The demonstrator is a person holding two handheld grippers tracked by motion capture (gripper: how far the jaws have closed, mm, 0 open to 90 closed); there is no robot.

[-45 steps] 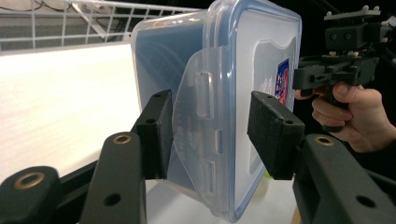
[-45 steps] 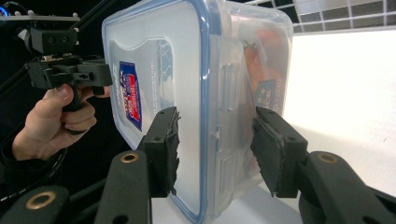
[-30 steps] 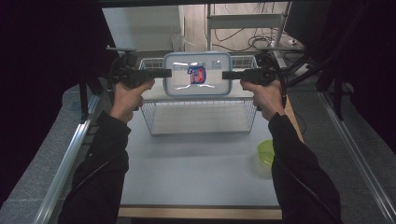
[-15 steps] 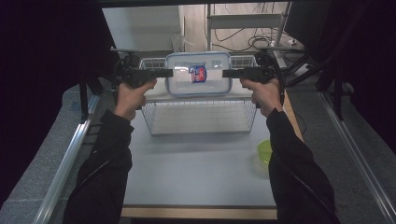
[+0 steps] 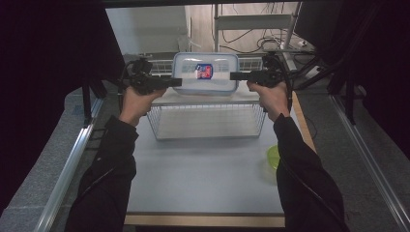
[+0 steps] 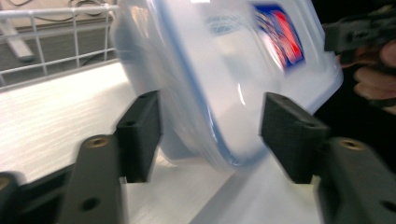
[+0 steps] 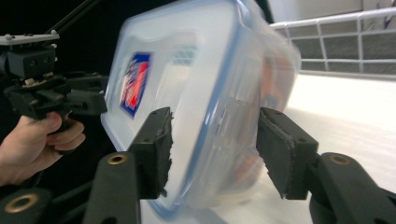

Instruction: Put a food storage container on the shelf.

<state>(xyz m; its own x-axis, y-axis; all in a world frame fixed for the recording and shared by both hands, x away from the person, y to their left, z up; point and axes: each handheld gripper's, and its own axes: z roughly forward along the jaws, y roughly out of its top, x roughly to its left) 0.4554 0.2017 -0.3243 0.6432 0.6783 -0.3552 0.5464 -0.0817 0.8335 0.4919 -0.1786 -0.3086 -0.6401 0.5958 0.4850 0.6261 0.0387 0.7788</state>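
A clear plastic container (image 5: 205, 72) with a blue-rimmed lid and a red and blue label stands tilted on its edge at the far end of a wire basket (image 5: 208, 121). My left gripper (image 5: 178, 82) is at its left end. In the left gripper view the container (image 6: 224, 84) sits between the pads of that gripper (image 6: 210, 135), whose jaws have just been opening, and a gap shows at the right pad (image 6: 289, 135). My right gripper (image 5: 233, 76) is at the right end. In the right gripper view its pads (image 7: 212, 149) press on the container (image 7: 201, 93).
The basket stands on a pale blue table (image 5: 203, 179), with a white surface under the container. A green bowl (image 5: 273, 157) sits at the table's right edge beside my right sleeve. Metal rails (image 5: 67, 169) run along both sides. A shelf with cables stands behind.
The container has shifted a little farther back over the basket's far end. My left gripper's jaws have spread apart from it. Both hands have stayed nearly in place.
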